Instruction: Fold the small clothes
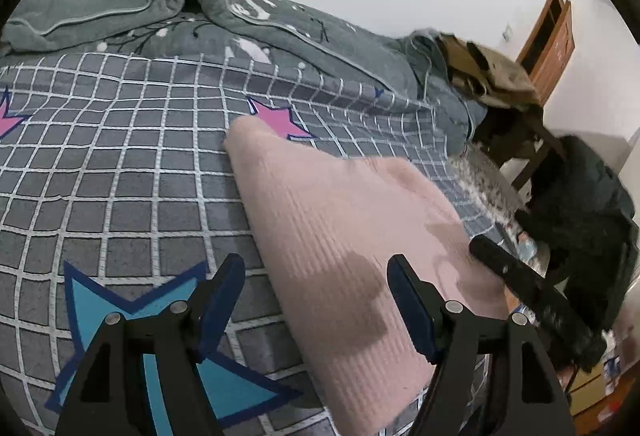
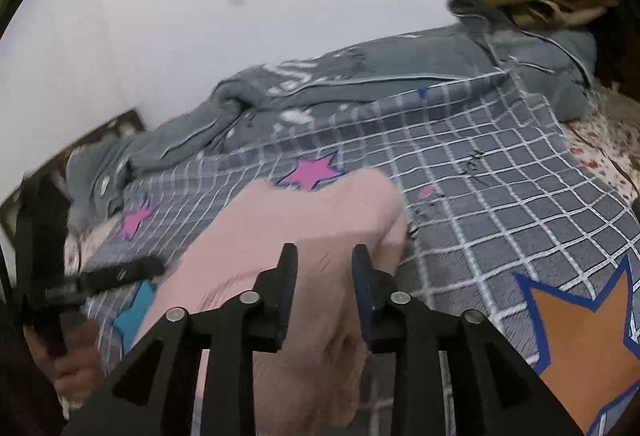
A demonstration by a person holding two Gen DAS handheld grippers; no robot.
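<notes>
pink garment lies lengthwise, pointing toward blanket.

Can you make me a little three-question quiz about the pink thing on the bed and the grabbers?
1. True or false: the left tool is open.
2. The ribbed pink knit garment lies on: A) a wooden floor B) the grey checked bedsheet with stars C) a chair.
3. Fill in: the star printed beside the garment's far end is ____.

Key: 1 true; 2 B; 3 pink.
</notes>
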